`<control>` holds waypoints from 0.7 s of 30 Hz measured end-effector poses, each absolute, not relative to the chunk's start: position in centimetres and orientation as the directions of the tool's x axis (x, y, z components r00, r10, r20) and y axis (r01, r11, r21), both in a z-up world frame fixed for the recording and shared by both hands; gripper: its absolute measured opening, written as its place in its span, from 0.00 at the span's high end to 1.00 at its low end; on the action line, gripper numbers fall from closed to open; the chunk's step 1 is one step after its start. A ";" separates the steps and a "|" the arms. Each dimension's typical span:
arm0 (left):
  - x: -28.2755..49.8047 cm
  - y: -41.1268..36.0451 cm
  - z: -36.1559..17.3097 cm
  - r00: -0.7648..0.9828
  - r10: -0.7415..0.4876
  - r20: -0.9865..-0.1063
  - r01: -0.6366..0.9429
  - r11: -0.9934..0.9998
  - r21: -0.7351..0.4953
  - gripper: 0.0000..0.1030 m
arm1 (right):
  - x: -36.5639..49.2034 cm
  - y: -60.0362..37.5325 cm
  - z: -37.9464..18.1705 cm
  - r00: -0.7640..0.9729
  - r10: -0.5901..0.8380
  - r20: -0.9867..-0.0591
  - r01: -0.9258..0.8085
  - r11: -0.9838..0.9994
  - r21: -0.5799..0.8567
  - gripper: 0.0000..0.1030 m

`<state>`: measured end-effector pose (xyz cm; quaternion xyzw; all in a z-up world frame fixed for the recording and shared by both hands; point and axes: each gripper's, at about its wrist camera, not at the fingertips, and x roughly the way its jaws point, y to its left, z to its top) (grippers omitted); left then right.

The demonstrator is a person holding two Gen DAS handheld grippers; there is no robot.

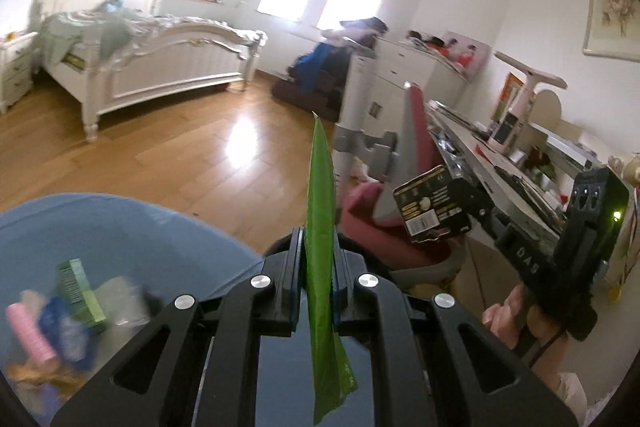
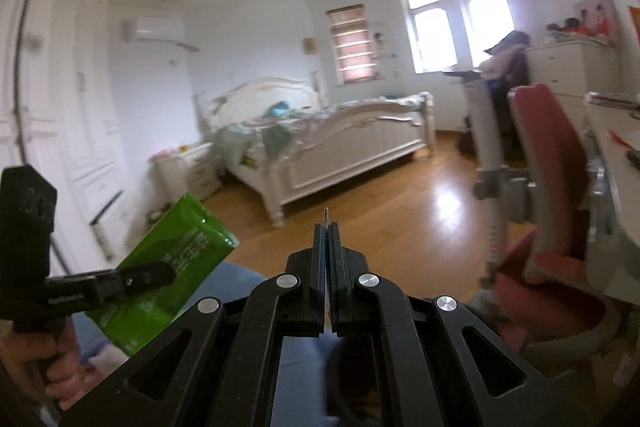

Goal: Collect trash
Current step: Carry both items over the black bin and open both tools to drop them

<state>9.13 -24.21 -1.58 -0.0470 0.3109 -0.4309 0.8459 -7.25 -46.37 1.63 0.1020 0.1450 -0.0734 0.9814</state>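
Note:
My left gripper is shut on a flat green packet, which I see edge-on rising between the pads. Below and to its left stands a blue bin holding several bits of trash. My right gripper, held by a hand, is shut on a black and gold card packet to the right of the bin. In the right wrist view the right gripper pinches that packet's thin edge. There the left gripper holds the green packet over the bin's blue rim.
A pink swivel chair stands close on the right, in front of a cluttered desk. A white bed sits across the wooden floor. A white dresser is by the windows.

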 end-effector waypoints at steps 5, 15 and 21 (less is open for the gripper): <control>10.3 -28.4 -2.7 0.390 -0.776 -0.496 0.718 0.593 -0.364 0.88 | -6.3 -48.0 0.6 0.932 -0.173 -0.319 0.233 0.959 0.160 0.97; 12.4 -33.6 -5.3 0.331 -0.766 -0.551 0.722 0.582 -0.375 0.88 | -4.0 -50.1 -1.5 0.904 -0.226 -0.362 0.289 0.948 0.130 0.97; 13.5 -35.4 -5.9 0.317 -0.755 -0.574 0.718 0.587 -0.375 0.88 | -2.6 -51.2 -2.9 0.892 -0.232 -0.388 0.303 0.944 0.130 0.97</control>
